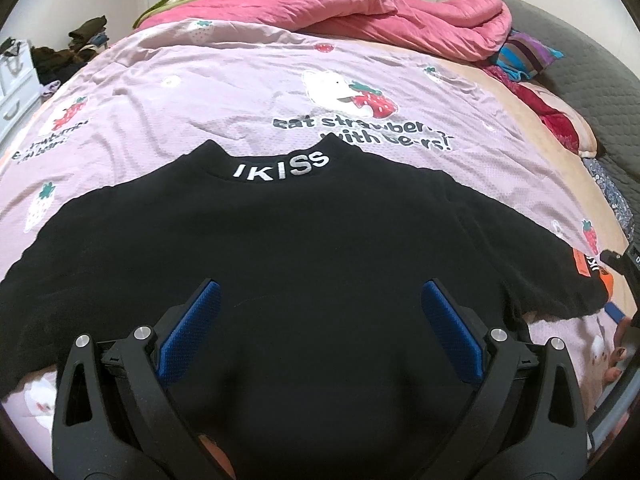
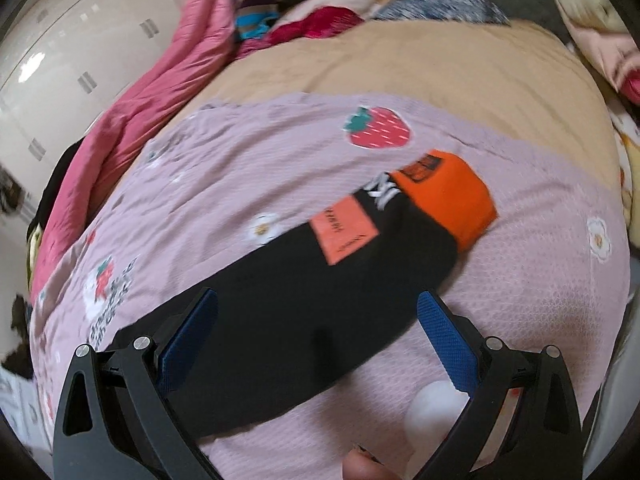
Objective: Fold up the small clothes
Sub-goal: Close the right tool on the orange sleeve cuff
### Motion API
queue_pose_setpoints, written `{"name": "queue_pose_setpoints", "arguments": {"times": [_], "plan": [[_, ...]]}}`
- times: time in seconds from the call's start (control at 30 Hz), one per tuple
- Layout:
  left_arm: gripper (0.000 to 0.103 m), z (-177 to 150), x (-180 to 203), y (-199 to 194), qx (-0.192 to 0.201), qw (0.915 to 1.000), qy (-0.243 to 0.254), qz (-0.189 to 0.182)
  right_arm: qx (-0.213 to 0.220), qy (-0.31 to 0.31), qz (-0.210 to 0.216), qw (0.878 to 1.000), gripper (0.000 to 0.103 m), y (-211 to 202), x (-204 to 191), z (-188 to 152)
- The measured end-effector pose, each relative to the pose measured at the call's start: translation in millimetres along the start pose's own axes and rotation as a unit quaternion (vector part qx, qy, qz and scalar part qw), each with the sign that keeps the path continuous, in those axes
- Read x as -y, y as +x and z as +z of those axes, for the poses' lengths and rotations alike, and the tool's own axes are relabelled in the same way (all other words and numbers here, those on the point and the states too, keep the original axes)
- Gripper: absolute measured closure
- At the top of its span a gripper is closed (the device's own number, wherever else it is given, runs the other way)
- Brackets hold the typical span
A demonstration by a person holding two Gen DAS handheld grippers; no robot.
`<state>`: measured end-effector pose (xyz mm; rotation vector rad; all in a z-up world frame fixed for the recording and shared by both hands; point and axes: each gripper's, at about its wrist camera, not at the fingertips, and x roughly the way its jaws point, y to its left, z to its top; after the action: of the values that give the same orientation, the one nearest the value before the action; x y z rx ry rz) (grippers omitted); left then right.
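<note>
A small black sweater [image 1: 304, 248] with white "IKISS" lettering on the collar [image 1: 282, 170] lies spread flat on a pink strawberry-print sheet [image 1: 224, 96]. My left gripper [image 1: 320, 296] is open above the sweater's body, blue pads wide apart, nothing between them. In the right wrist view the sweater's right sleeve [image 2: 320, 280] runs diagonally, ending in an orange cuff [image 2: 456, 196] with an orange patch [image 2: 344, 228] beside it. My right gripper [image 2: 318, 302] is open, straddling the sleeve's upper part. The right gripper's tip [image 1: 624, 260] shows at the far right edge of the left wrist view.
A rumpled pink quilt [image 1: 360, 12] lies along the bed's far side, with striped and red fabrics [image 1: 528, 56] beside a grey headboard [image 1: 592, 64]. A tan blanket [image 2: 400, 64] lies past the sheet. White drawers [image 1: 12, 88] and piled clothes stand left of the bed. White wardrobe doors [image 2: 80, 40] stand behind.
</note>
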<state>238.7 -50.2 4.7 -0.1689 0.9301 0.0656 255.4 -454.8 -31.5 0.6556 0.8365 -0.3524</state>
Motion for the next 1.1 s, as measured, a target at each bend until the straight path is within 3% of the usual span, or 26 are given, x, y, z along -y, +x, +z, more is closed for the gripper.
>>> {"name": "queue_pose_setpoints", "arguments": {"times": [0.1, 0.27, 0.57, 0.6, 0.67, 0.8, 0.87, 1.1], "plan": [[0.009, 2, 3, 6, -0.003, 1.0000, 0.003, 0.004, -0.003, 0.017, -0.018, 1.000, 0.004, 9, 10, 3], [0.009, 6, 2, 18, -0.013, 0.9999, 0.001, 0.010, -0.016, 0.047, -0.014, 0.999, 0.004, 22, 23, 10], [0.009, 4, -9, 18, -0.008, 0.9998, -0.010, 0.016, -0.013, 0.128, 0.025, 0.991, 0.005, 47, 50, 26], [0.009, 4, -12, 17, -0.007, 0.9998, -0.012, 0.017, -0.005, 0.130, 0.031, 0.991, 0.008, 46, 51, 27], [0.009, 3, -17, 14, -0.007, 0.9997, -0.019, 0.017, -0.002, 0.137, 0.028, 0.990, 0.046, 46, 55, 27], [0.009, 2, -31, 8, -0.006, 0.9991, -0.041, 0.004, 0.004, 0.151, 0.031, 0.988, 0.081, 45, 65, 27], [0.009, 1, -36, 4, -0.005, 0.9989, -0.046, 0.003, 0.010, 0.144, 0.050, 0.988, 0.087, 41, 62, 28], [0.009, 1, -47, -10, 0.001, 0.9984, -0.056, -0.009, 0.048, 0.099, 0.116, 0.987, 0.088, 16, 37, 34]]}}
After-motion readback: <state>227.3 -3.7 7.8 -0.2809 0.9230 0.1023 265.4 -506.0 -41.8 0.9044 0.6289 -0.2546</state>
